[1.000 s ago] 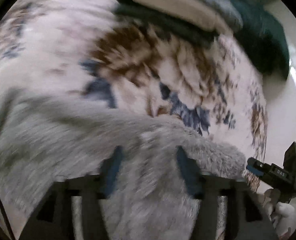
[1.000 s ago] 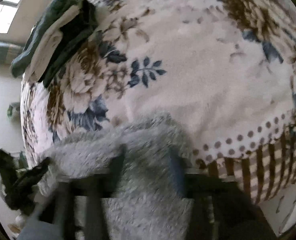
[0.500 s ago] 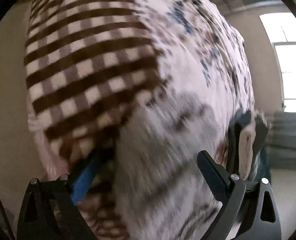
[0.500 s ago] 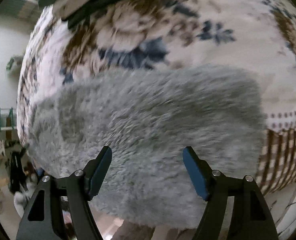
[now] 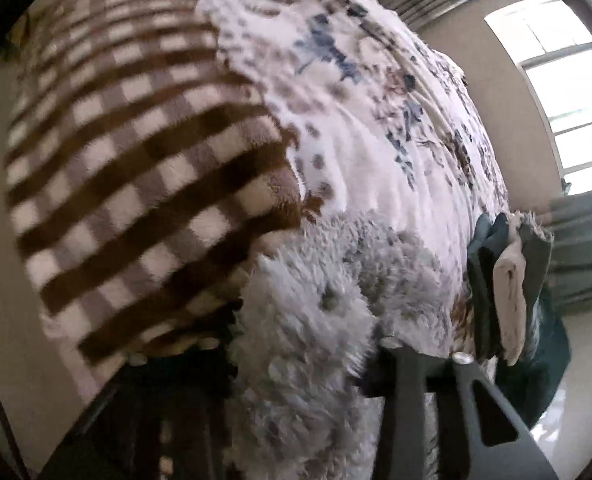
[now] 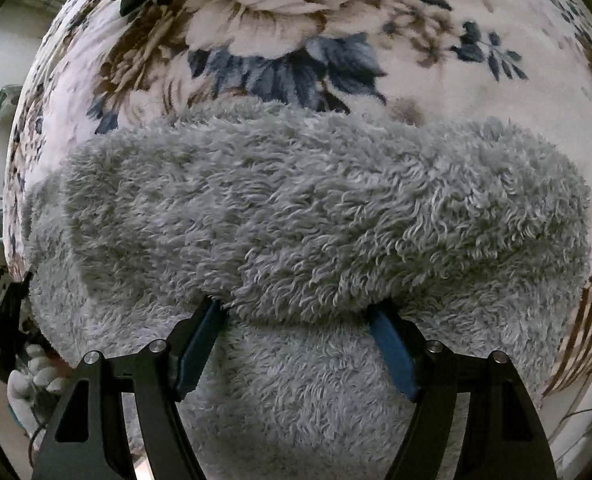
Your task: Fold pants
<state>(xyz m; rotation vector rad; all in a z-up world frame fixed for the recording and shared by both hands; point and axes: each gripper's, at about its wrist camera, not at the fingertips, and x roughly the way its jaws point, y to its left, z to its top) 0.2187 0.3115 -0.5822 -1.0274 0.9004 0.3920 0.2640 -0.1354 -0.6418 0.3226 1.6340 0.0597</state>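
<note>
Grey fleece pants [image 6: 296, 216] bunched on floral blanket [image 6: 280, 52]. Right gripper [image 6: 297, 334] jaws spread wide, fold between them. Left gripper [image 5: 307, 364] closure indeterminate, fleece covering fingers.

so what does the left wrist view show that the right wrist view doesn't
Only the left wrist view shows the window, the curtain, the broad brown checked border and the full stack of folded clothes. Only the right wrist view shows the big flower print, the right tongs open with blue pads, and the folded top layer of the pants. Both show the grey fluffy pants lying on the flowered blanket.
</note>
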